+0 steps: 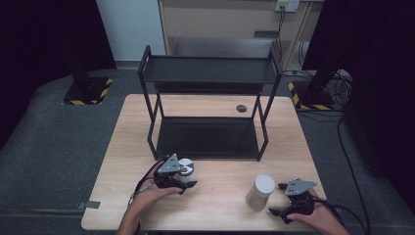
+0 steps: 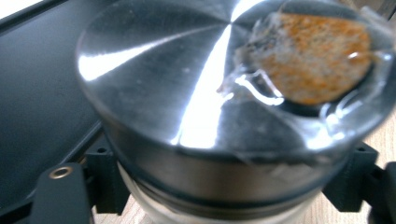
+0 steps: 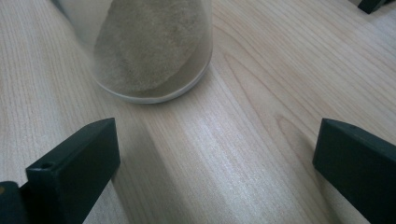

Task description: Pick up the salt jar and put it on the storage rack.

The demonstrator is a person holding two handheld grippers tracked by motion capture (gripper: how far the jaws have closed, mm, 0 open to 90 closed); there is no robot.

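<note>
I have my left gripper [image 1: 182,177] clamped around the clear glass jar with the brushed steel lid [image 2: 224,93], low on its body so it stays upright just before the black two-tier metal rack [image 1: 208,73]. My right gripper [image 1: 281,199] rests low on the pale wooden table [image 1: 220,205], jaws spread wide, aimed at the frosted jar of sandy powder [image 3: 149,46] just beside it.

The jar [image 1: 185,169] stands upright on the table, just in front of the shelf's lower tray, toward the left. It has a round, brushed-metal lid [image 2: 196,79] with a clear window showing orange-brown contents, and a glass body below. The canister [image 1: 260,192] stands upright near the front right of the table, well apart from the jar. It is pale, cylindrical, with beige grainy contents behind its clear wall.
</note>
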